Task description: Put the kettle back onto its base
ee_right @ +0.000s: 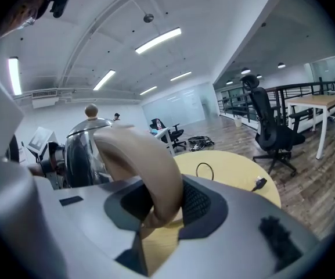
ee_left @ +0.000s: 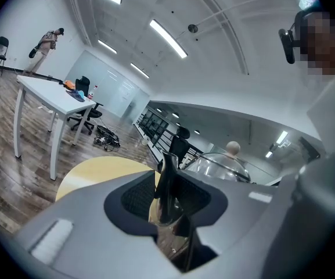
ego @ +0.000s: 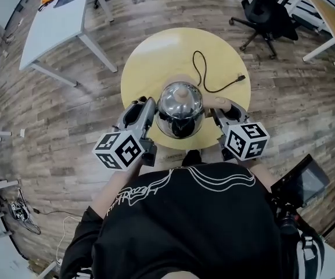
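Jaws of the left gripper (ee_left: 167,197) are closed to a narrow gap on the kettle's thin, shiny spout (ee_left: 168,176), which stands upright between the dark pads. Those of the right gripper (ee_right: 158,205) are set a little wider and clamp the thick tan handle (ee_right: 147,164), which arches up out of the grip toward the steel body. In the head view the kettle (ego: 180,108) sits between the two tools, with the left gripper (ego: 148,104) at its 9 o'clock and the right gripper (ego: 219,113) at its 3 o'clock. Its domed lid, topped by a pale knob, faces up. It is over the 6 o'clock edge of the round yellow worktop (ego: 155,51), close to the person's chest. The body hides what lies under it, so whether it rests on the worktop or hangs just above cannot be told. A black cable (ego: 200,73) loops on the worktop at about 1 o'clock from the kettle and ends in a plug (ego: 241,78) near the 3 o'clock rim. On the wooden floor (ego: 68,127), a black office chair (ego: 266,13) stands at 2 o'clock and a white table (ego: 57,22) at 10 o'clock.
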The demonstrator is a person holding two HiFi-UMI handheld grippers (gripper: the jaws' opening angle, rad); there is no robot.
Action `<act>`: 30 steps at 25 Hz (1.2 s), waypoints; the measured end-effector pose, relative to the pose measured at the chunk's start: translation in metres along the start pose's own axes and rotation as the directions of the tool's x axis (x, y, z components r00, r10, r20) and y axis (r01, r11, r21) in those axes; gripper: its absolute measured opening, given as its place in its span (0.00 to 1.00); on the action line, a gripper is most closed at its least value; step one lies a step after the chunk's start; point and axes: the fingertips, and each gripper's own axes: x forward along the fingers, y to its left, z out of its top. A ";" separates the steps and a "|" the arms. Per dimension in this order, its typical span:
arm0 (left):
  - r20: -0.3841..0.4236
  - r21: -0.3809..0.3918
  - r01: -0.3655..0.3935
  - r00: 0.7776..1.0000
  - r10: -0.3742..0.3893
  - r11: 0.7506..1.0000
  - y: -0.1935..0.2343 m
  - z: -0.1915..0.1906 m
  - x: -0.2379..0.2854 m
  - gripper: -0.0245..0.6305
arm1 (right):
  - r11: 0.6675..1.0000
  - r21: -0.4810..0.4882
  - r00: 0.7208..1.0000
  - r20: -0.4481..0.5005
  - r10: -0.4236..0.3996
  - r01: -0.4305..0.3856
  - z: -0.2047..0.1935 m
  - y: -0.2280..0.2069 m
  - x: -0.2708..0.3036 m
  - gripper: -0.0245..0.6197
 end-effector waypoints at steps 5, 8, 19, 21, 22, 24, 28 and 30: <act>0.031 0.021 -0.007 1.000 0.007 1.000 0.007 0.025 0.029 0.20 | 1.000 -0.021 1.000 0.019 0.019 -0.019 0.030 -0.016 0.028 0.21; 0.055 0.037 0.013 0.998 -0.015 0.999 0.010 0.036 0.041 0.20 | 0.999 -0.034 0.999 0.037 0.027 -0.025 0.043 -0.024 0.041 0.21; 0.027 0.134 0.017 0.999 -0.021 0.991 0.043 0.025 0.090 0.19 | 0.994 -0.104 0.999 0.017 0.027 -0.026 0.035 -0.055 0.093 0.21; 0.025 0.140 0.027 0.999 -0.031 0.990 0.049 0.019 0.097 0.19 | 0.993 -0.119 1.000 0.009 0.021 -0.019 0.031 -0.061 0.100 0.21; 0.023 0.139 0.030 0.999 -0.034 0.990 0.052 0.016 0.100 0.19 | 0.992 -0.125 1.000 0.005 0.017 -0.016 0.030 -0.064 0.103 0.21; 0.017 0.134 0.033 0.999 -0.035 0.991 0.058 0.010 0.107 0.19 | 0.991 -0.131 1.000 -0.006 0.012 -0.012 0.025 -0.069 0.110 0.21; 0.011 0.139 0.034 0.999 -0.036 0.990 0.066 0.001 0.113 0.19 | 0.991 -0.133 0.999 -0.031 0.011 -0.015 0.014 -0.074 0.119 0.21; 0.015 0.139 0.037 0.999 -0.040 0.990 0.069 -0.004 0.114 0.19 | 0.990 -0.142 0.999 -0.035 0.010 -0.015 0.010 -0.075 0.121 0.21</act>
